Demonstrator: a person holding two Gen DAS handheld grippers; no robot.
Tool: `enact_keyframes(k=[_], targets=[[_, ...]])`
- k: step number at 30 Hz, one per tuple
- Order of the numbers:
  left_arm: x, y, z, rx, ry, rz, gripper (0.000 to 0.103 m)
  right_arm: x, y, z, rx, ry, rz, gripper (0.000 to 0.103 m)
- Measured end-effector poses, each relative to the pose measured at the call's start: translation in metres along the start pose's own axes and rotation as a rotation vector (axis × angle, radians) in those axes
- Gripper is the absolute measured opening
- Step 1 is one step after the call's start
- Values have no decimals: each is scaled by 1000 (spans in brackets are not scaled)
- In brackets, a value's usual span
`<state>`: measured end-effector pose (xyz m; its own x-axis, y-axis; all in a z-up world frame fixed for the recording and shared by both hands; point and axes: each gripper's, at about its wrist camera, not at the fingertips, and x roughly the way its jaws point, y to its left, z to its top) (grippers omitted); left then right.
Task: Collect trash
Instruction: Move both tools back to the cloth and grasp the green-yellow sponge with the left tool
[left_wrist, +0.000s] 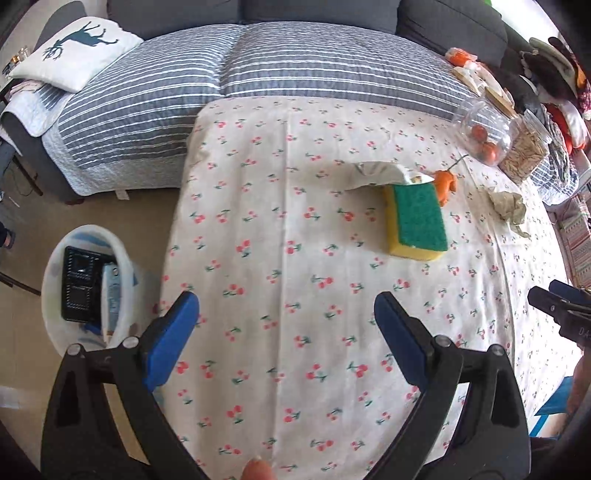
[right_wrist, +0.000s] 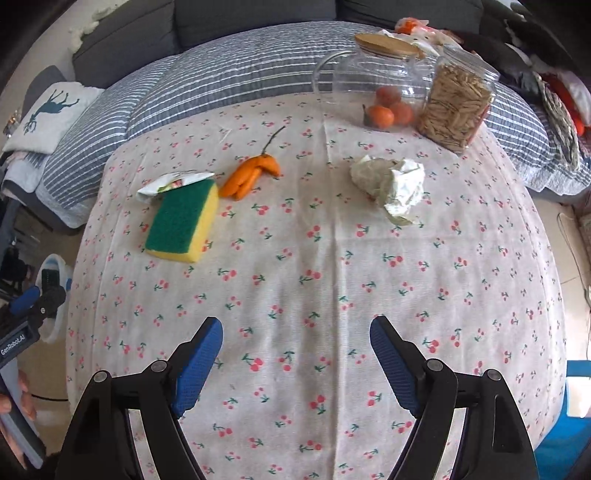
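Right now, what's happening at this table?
A person holds a gripper in each hand over the cherry-print tablecloth. Both the left gripper and right gripper are open and empty. Trash on the table: a crumpled paper wad, a wrapper tucked by the sponge, and a shrivelled orange pepper. A white bin on the floor to the left already holds some items.

Table in front of me under a cherry-print cloth. Behind it, top of frame, grey sofa with a striped blue-white quilt. Deer-print cushion upper left. Beige floor at left. Soft, even daylight.
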<state>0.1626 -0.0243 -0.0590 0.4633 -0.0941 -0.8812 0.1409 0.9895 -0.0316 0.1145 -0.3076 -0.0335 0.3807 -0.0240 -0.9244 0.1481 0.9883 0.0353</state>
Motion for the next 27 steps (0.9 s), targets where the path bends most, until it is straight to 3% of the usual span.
enact_keyframes(k=[10, 15, 18, 20, 23, 24, 27], targets=[[44, -70, 22, 6, -35, -208, 92, -2, -51, -5, 61, -1, -28, 84], [62, -91, 28, 29, -51, -195, 82, 0, -73, -7, 86, 0, -53, 84], [72, -90, 31, 8, -57, -194, 70, -1, -84, -7, 115, 5, -57, 84], [76, -90, 30, -2, -59, -242, 60, -3, -92, -9, 158, 12, -39, 84], [71, -94, 28, 9, -71, -239, 54, -4, -101, -7, 210, 29, -24, 84], [67, -95, 27, 16, -72, -233, 42, -3, -102, -4, 215, 39, -29, 84], [53, -92, 26, 31, -67, -260, 26, -2, -108, 7, 228, 36, -19, 84]])
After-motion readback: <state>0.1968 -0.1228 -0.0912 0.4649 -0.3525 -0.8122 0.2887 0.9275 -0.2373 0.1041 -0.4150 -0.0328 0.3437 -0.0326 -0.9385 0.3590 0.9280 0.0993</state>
